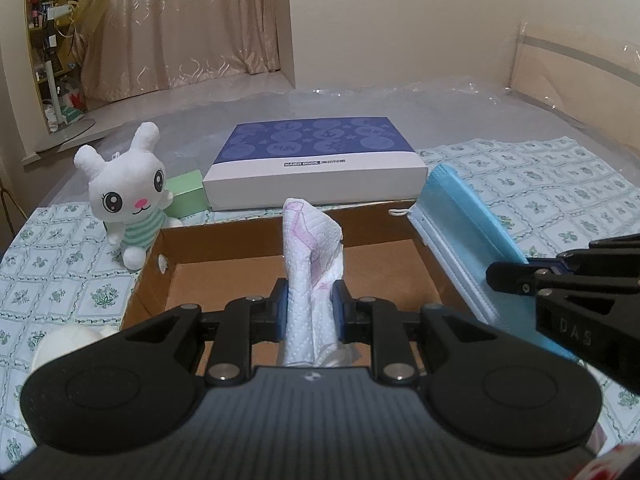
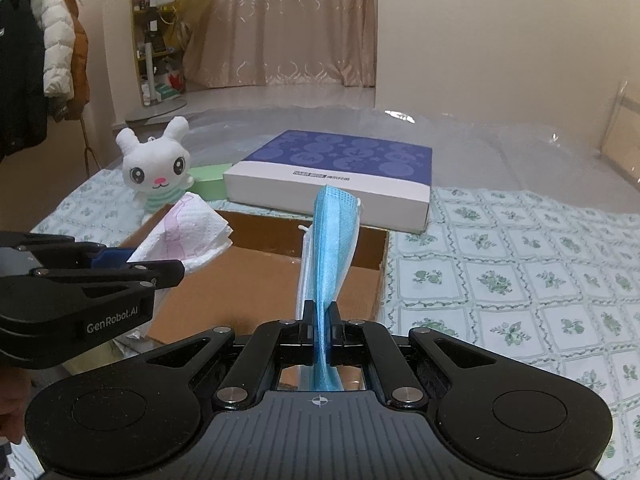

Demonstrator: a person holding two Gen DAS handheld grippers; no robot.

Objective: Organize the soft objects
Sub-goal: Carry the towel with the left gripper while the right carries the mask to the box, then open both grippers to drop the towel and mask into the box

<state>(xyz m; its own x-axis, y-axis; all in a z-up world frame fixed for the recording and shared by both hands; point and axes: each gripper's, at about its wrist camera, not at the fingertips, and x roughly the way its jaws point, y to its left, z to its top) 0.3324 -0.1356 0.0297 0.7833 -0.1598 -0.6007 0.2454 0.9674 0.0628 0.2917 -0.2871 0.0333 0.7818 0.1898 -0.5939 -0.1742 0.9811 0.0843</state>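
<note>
On a bed spread with a floral-print sheet point(image 2: 520, 280), a white plush rabbit point(image 1: 127, 192) in a green-striped top sits at far left, upright beside the near-left corner of an open cardboard box point(image 1: 224, 264), with a small green box point(image 1: 188, 196) just behind it. Over the cardboard box, the left gripper point(image 1: 308, 308) has its jaws clamped on a folded white paper towel with pink printing point(image 1: 308, 256), which stands up out of the jaws above the box's bare floor. Beyond the cardboard box's far wall lies a flat blue-and-white patterned gift box point(image 1: 320, 160), closed. To the right, the right gripper point(image 2: 321, 332) has its jaws pressed tight on a stack of blue surgical masks point(image 2: 332, 240), held on edge and rising over the right side of the cardboard box, the white ear loops showing at the stack's top and left edge. The two grippers hang side by side, near each other but apart. Clear plastic sheeting point(image 2: 500, 148) covers the far part of the bed, and beige curtains point(image 2: 296, 20) hang along the back of the room.
</note>
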